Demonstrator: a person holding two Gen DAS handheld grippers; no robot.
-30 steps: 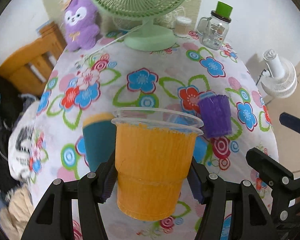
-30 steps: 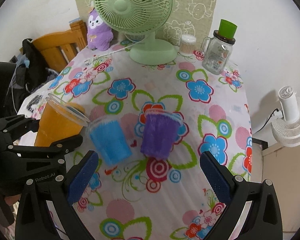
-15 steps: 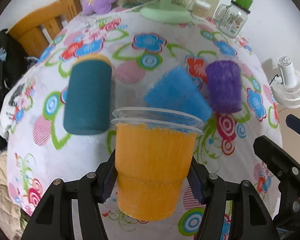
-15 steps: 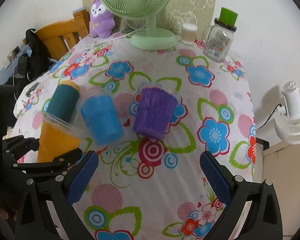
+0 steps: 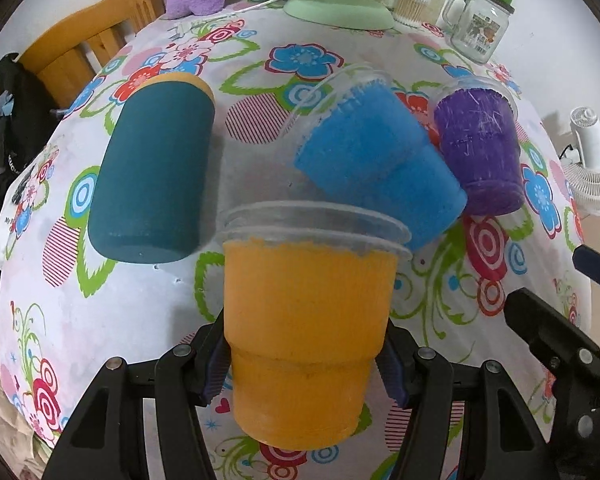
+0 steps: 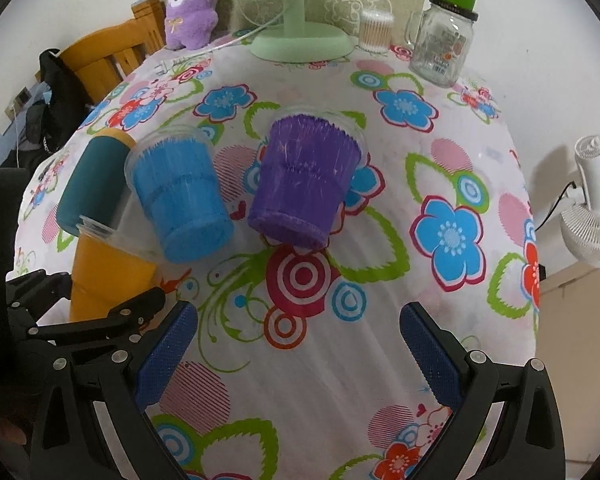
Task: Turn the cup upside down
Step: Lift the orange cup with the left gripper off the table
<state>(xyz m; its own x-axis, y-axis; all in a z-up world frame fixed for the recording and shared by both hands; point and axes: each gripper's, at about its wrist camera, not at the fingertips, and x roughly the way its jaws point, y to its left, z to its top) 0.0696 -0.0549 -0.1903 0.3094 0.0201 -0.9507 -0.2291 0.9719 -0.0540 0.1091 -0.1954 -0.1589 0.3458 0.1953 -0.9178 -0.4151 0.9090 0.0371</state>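
Your left tongs [image 5: 306, 354] grip the orange cup [image 5: 306, 320] low on its body, just above the step near the base; your right tongs [image 6: 297, 354] hang spread wide with nothing between them, near the purple cup [image 6: 306, 178]. The orange cup is held above the worktop [image 5: 139, 312], just short of the blue cup [image 5: 376, 168], with the teal cup [image 5: 151, 172] beyond it to the left.

Risks as I judge them: the wall looks thin and ribbed, so squeezing harder may buckle it and let it slip; a clear liner seems to sit loose inside the rim, and it may drop out once you turn the mouth down; the blue cup lies so near that a wide swing could knock it into the purple cup.

The orange cup's long axis runs along your tongs' line of sight, mouth pointing away from you toward the blue cup, base toward the camera; it is not yet inverted.
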